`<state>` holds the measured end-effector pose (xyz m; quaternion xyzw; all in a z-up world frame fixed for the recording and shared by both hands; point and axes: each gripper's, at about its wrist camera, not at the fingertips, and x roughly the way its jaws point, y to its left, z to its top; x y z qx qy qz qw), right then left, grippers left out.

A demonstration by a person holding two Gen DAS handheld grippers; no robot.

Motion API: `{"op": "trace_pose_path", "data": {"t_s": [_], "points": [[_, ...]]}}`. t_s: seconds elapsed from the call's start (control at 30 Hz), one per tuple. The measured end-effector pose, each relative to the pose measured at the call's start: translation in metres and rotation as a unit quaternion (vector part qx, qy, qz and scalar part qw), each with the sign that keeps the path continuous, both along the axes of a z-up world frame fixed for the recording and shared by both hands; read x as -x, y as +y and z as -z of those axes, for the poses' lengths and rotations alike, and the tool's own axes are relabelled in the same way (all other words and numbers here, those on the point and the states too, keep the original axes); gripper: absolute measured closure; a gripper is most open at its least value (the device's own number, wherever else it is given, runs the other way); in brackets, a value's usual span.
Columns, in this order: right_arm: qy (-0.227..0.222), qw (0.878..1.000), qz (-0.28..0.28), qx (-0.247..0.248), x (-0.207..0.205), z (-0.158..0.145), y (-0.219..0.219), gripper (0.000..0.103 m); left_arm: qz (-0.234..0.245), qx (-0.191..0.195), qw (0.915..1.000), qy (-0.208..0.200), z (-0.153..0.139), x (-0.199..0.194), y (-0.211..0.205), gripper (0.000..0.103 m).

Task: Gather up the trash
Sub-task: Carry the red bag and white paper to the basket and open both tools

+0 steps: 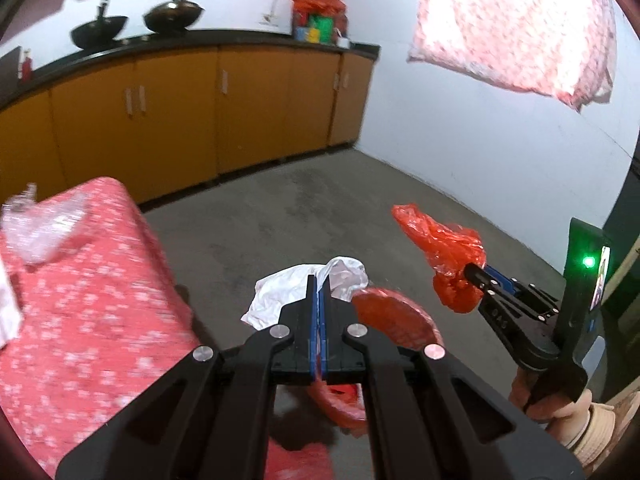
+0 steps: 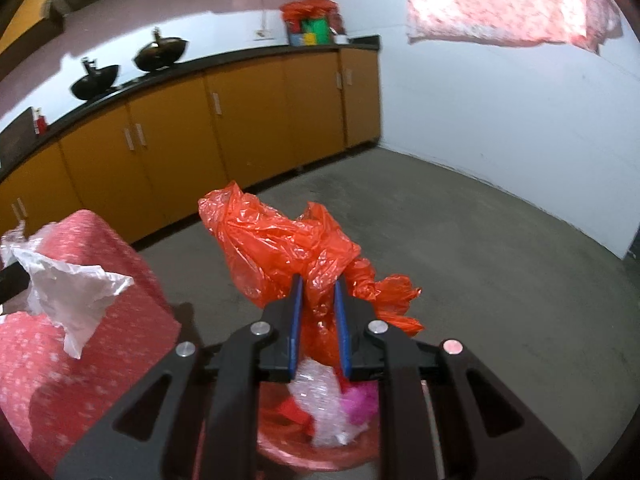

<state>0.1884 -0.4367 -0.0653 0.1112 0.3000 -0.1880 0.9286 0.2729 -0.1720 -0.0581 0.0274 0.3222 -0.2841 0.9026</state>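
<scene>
Above the red bin (image 2: 320,436) you hold both catches for dropping: your left gripper (image 1: 319,292) pinches white plastic (image 1: 280,292), your right gripper (image 2: 318,300) clamps the orange bag (image 2: 280,248)

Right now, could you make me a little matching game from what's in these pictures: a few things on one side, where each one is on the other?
Things:
1. White plastic bag
2. Orange plastic bag
3. Two black woks
4. Red bin

Places:
A. On the counter
B. In the right gripper
C. On the floor below the grippers
D. In the left gripper

Pairs: 1-D, 2-B, 3-A, 4-C
</scene>
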Motion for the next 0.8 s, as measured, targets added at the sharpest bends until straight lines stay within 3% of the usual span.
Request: {"op": "trace_pose_path", "data": {"t_s": [0.33,0.8], "points": [[0.048,0.998,0.029,-0.035,0.002,0.057,-0.037,0.087,0.042,-0.036,0.9977,0.038,0.042,-0.014,-0.078,0.103],[0.08,0.994,0.033,-0.069,-0.026,0.104,-0.055,0.087,0.043,-0.081,0.9928,0.077,0.094,-0.027,-0.122,0.103]]}}
